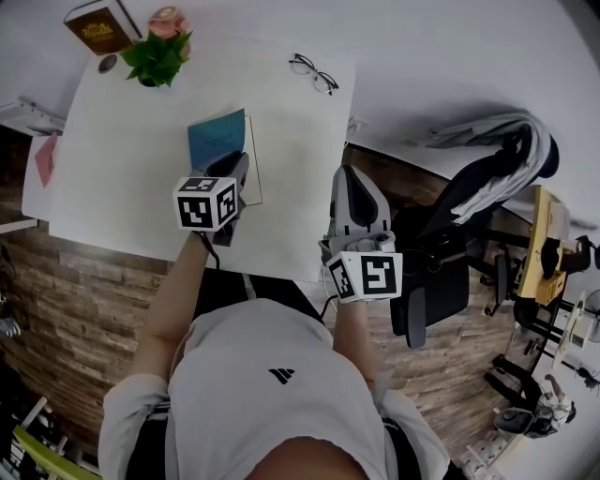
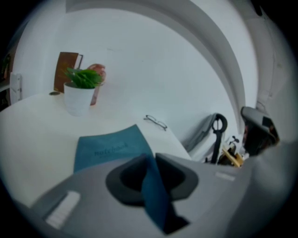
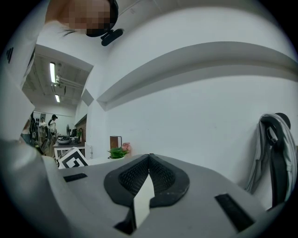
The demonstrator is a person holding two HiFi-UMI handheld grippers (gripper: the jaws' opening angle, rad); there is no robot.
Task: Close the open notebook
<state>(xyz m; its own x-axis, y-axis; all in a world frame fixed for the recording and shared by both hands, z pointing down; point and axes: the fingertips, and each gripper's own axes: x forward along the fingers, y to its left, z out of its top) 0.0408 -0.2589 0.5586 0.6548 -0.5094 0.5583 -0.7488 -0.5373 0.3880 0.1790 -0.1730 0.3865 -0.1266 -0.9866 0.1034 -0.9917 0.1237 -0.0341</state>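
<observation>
The notebook (image 1: 215,137) lies on the white table (image 1: 122,178) with its teal cover facing up; the cover (image 2: 109,148) bears faint lettering. A white edge shows along its right and near sides. My left gripper (image 1: 240,167) hovers over the notebook's near right corner, jaws a little apart; a strip of teal shows in the narrow gap (image 2: 150,160), and I cannot tell whether the pads touch it. My right gripper (image 1: 346,176) hangs off the table's right edge, shut with nothing in it (image 3: 149,158).
At the table's far left stand a potted plant (image 1: 157,58) and a brown book (image 1: 101,26). Glasses (image 1: 313,73) lie at the far right corner. A dark chair draped with a grey jacket (image 1: 487,178) stands to the right, over a wooden floor.
</observation>
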